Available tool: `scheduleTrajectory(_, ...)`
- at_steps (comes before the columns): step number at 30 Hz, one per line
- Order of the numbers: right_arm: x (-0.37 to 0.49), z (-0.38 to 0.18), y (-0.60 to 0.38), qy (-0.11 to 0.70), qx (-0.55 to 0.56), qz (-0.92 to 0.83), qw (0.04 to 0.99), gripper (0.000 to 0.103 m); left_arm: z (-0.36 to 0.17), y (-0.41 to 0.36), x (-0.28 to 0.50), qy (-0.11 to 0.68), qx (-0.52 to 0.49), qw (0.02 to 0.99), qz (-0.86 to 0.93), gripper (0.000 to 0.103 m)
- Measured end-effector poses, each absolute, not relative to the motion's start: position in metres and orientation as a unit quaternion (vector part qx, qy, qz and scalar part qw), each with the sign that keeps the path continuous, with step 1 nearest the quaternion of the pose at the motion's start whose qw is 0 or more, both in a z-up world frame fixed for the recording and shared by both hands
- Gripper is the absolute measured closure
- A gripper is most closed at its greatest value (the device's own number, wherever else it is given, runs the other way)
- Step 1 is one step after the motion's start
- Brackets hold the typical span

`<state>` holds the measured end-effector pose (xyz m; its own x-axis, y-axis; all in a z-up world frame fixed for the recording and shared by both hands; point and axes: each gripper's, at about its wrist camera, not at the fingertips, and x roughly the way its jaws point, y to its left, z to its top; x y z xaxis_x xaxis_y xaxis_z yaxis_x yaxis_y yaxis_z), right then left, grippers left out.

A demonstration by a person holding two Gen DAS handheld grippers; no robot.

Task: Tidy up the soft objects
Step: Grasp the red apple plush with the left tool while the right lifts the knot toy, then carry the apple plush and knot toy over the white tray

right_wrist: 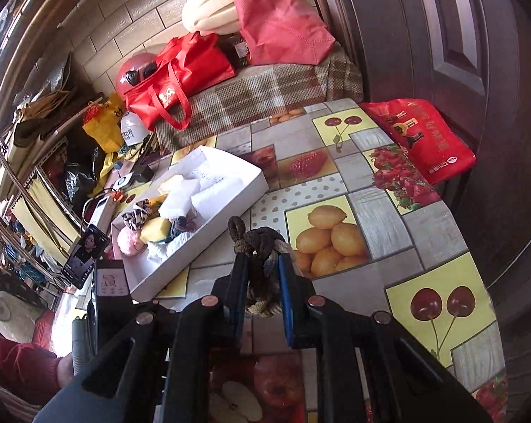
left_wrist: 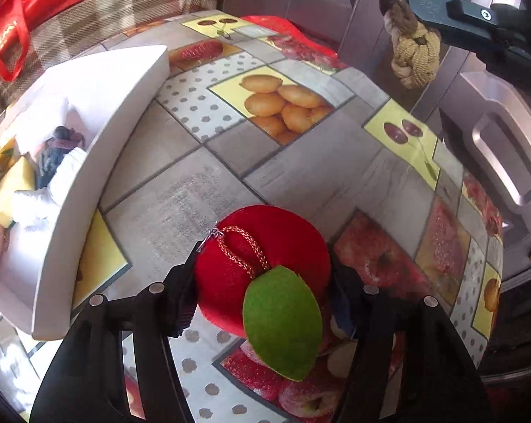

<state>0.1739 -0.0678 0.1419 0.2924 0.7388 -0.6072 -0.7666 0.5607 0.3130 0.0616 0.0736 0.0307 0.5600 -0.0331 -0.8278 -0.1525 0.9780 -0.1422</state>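
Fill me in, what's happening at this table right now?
A person with a gripper in each hand is sorting soft items into a white box on the fruit-print tablecloth. The right gripper is shut on a knotted rope toy, held up off the table. The left gripper has its fingers around a red plush apple with a green leaf; the pads look pressed on its sides. The box already holds several soft things.

- I see a red plush apple (left_wrist: pixel 265 264) with a green leaf (left_wrist: pixel 283 320) and a coppery cord loop (left_wrist: pixel 244 250).
- My knotted rope toy (right_wrist: pixel 261 268) is tan and dark brown.
- The box (right_wrist: pixel 226 204) is white.
- The worktop (right_wrist: pixel 388 218) cloth shows grey tiles, yellow fruit panels and dotted squares.
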Motion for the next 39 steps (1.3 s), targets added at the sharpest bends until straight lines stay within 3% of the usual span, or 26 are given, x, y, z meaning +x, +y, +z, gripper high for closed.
scheduleTrajectory(10,0.149,0.190,-0.071,0.290,0.030,0.490,0.821,0.088,0.140,0.106,-0.004,0.306,-0.140,0.933,0.130,0.041)
scheduleTrajectory(17,0.126,0.219,-0.078,0.256,0.039,0.511,0.820,0.088,0.186,0.117,-0.051,0.237,-0.138,0.943,0.189,0.041)
scheduleTrajectory(39,0.083,0.265,-0.077,0.191,0.039,0.553,0.810,0.088,0.240,0.153,-0.135,0.188,-0.128,0.917,0.327,0.040)
